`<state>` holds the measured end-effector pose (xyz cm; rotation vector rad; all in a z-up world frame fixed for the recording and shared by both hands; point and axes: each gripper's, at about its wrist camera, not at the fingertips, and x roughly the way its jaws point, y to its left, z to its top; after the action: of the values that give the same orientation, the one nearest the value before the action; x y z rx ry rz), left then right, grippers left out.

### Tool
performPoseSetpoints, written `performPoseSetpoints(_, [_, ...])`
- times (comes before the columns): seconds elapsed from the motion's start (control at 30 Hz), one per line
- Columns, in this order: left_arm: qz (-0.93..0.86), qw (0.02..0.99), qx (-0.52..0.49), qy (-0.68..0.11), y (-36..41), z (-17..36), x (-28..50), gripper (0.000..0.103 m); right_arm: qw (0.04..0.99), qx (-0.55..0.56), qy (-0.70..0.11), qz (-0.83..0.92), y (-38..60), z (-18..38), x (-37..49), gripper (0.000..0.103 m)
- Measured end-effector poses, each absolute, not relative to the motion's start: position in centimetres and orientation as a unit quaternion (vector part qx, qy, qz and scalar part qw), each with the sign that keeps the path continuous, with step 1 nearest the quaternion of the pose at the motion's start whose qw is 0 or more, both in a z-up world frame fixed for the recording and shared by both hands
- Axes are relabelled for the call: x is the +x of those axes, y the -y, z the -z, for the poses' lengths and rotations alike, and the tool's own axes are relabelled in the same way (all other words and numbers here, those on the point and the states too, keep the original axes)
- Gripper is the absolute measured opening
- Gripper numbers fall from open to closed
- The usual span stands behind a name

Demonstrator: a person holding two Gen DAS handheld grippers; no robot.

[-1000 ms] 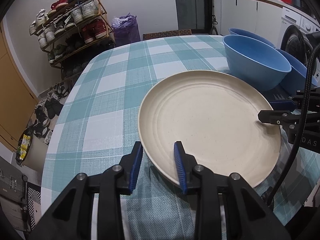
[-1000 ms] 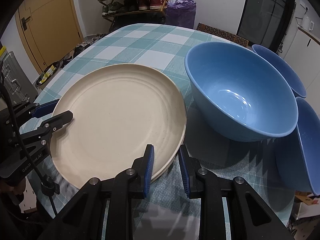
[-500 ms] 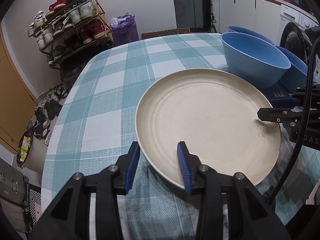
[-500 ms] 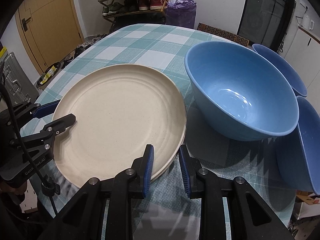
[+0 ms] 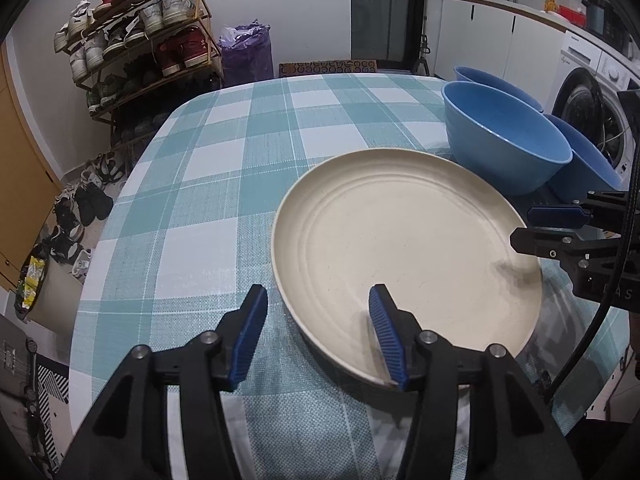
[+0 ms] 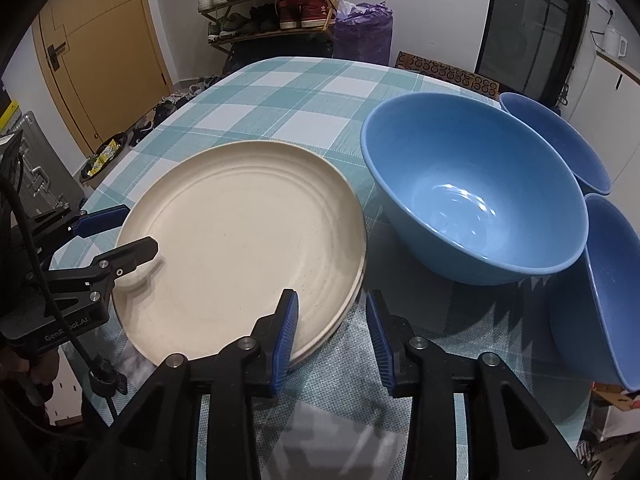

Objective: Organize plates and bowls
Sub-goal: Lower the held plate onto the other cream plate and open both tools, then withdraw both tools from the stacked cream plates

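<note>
A cream plate (image 5: 404,256) lies on the checked tablecloth; in the right wrist view (image 6: 244,240) it rests on a second cream plate whose rim shows beneath. My left gripper (image 5: 320,332) is open, its jaws straddling the plate's near left rim. My right gripper (image 6: 330,340) is open, its jaws either side of the stack's rim. A large blue bowl (image 6: 472,188) stands just right of the plates, also in the left wrist view (image 5: 504,136). Two more blue bowls (image 6: 560,140) (image 6: 600,288) lean behind and beside it.
The table (image 5: 224,184) with its teal checked cloth stretches away to the far left. A shoe rack (image 5: 140,36) and purple bag (image 5: 246,54) stand beyond it. A washing machine (image 5: 592,92) is at the right, a door (image 6: 96,52) at the left.
Both grippers have opened wider around the plate rim. The left gripper has drawn back a little; the plate has settled flat on the stack.
</note>
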<state>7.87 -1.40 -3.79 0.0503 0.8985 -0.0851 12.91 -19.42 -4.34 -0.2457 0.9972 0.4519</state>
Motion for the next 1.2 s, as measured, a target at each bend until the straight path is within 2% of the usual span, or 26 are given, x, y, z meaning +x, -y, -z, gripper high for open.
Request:
performPoseSetpoints(0.1, [0.042, 0.9, 0.021, -0.433, 1.3, 3.6, 7.9, 0.055, 0.848, -0.112, -0.469, -0.219, 19.6, 4.0, 12.7, 0.05])
performPoseSetpoints(0.23, [0.042, 0.9, 0.014, -0.433, 1.1, 3.3, 7.9, 0.056, 0.85, -0.109, -0.466, -0.22, 19.9, 3.7, 12.5, 0.053])
performPoseSetpoints(0.43, [0.045, 0.902, 0.013, -0.428, 1.1, 2.7, 7.9, 0.058, 0.852, -0.099, -0.459, -0.232, 20.1, 3.0, 12.1, 0.072])
performPoseSetpoints(0.5, [0.048, 0.903, 0.009, -0.427, 1.0, 2.5, 7.9, 0.061, 0.853, -0.095, -0.455, -0.239, 20.1, 2.6, 11.9, 0.079])
performPoseSetpoints(0.53, [0.048, 0.903, 0.007, -0.427, 1.1, 2.3, 7.9, 0.068, 0.854, -0.095, -0.453, -0.24, 20.0, 2.5, 11.8, 0.081])
performPoseSetpoints(0.57, [0.047, 0.904, 0.006, -0.425, 1.1, 2.1, 7.9, 0.078, 0.855, -0.094, -0.45, -0.241, 20.0, 2.3, 11.8, 0.082])
performPoseSetpoints(0.73, [0.052, 0.909, 0.0, -0.414, 1.2, 1.1, 7.8, 0.08, 0.859, -0.083, -0.442, -0.246, 20.4, 1.4, 11.7, 0.083])
performPoseSetpoints(0.83, [0.053, 0.912, 0.0, -0.406, 1.3, 0.4, 7.9, 0.097, 0.862, -0.073, -0.436, -0.248, 20.8, 0.7, 11.6, 0.084])
performPoseSetpoints(1.07, [0.068, 0.92, 0.0, -0.387, 2.2, -1.5, 8.1, 0.099, 0.874, -0.052, -0.413, -0.249, 22.7, -1.8, 11.0, 0.086])
performPoseSetpoints(1.2, [0.078, 0.924, 0.007, -0.374, 3.2, -2.6, 8.1, 0.1, 0.887, -0.035, -0.392, -0.243, 24.5, -3.8, 10.6, 0.093])
